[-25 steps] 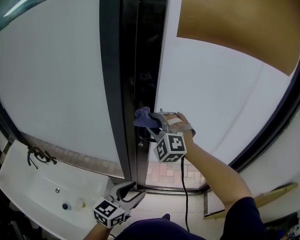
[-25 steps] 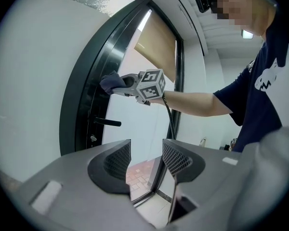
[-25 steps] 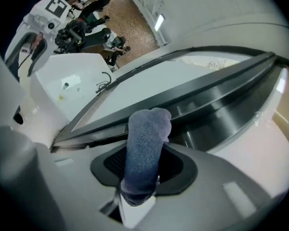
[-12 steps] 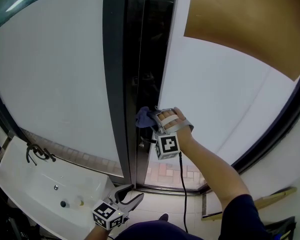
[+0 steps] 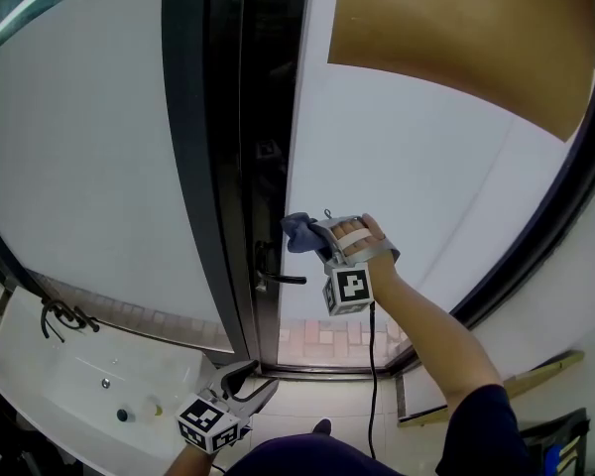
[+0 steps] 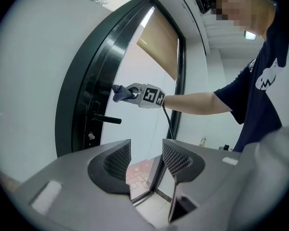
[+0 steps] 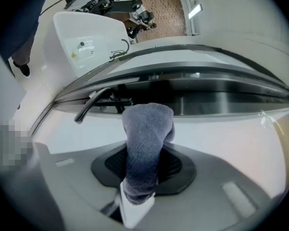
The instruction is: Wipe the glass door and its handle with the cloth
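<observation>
I judge the step in hand to be wiping the pane beside the handle (image 5: 278, 279). To do it well I want the cloth (image 5: 299, 231) pressed flat on the glass door (image 5: 416, 157) and drawn in overlapping strokes down towards the handle, with only the fabric meeting the glass, never the hard tips. The right tongs (image 5: 314, 236) are closing on the cloth, which stands pinched between the pads with its free end bunched out ahead, just above the handle and a little to its right. I cannot tell whether it touches the glass yet. The left tongs (image 5: 250, 381) hang well below the handle, released, with nothing between the jaws.
</observation>
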Available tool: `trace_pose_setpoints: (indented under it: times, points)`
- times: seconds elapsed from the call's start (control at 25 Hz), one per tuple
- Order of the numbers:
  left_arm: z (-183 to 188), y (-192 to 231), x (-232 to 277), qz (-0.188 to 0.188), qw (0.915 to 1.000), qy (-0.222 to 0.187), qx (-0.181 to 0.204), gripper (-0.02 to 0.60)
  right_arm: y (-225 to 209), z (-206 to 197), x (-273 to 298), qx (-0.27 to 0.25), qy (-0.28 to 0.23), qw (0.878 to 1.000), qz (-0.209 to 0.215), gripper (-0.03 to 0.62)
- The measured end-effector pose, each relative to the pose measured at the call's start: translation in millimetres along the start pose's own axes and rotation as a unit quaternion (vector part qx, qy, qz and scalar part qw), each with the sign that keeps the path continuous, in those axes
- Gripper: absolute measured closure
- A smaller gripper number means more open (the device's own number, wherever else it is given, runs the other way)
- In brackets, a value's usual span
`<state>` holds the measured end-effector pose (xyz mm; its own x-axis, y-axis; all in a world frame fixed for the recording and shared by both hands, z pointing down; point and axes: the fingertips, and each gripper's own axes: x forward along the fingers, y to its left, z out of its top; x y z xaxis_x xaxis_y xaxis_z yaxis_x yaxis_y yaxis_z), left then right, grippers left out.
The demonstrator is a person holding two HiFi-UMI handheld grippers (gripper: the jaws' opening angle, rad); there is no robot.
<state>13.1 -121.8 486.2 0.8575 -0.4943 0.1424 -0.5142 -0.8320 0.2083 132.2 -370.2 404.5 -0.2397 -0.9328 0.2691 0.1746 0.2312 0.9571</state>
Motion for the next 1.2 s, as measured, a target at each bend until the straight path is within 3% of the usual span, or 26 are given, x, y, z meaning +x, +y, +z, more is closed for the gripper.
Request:
trace_pose_setpoints:
  times: [0.16,0.44,0.76,0.92,1.2]
  points:
    - [1,-7,8,-0.013,0.9999,0.005,0.009,0.380,0,-28,-25,0.047,0.009,0.999,-0.009,0.468]
    - [-1,-6,14,-0.020,0.9997,0.010,0.012,0.380,17,-114,-65,0.076,0.075,0.994,-0.024,0.470]
    - [0,-10,10,-0.026,0.9995,0.005,0.016,0.380,27,-179,-99,0.133,0.144,0.980,-0.032,0.470]
    - [-3,-11,4,-0.021,0.9996,0.007,0.014,0.380,14,-158,-102,0.151,0.122,0.980,-0.047,0.470]
    - [-6,-9,-9,-0.005,0.9999,0.005,0.007,0.380,-16,-32,-63,0.104,0.005,0.994,-0.045,0.470]
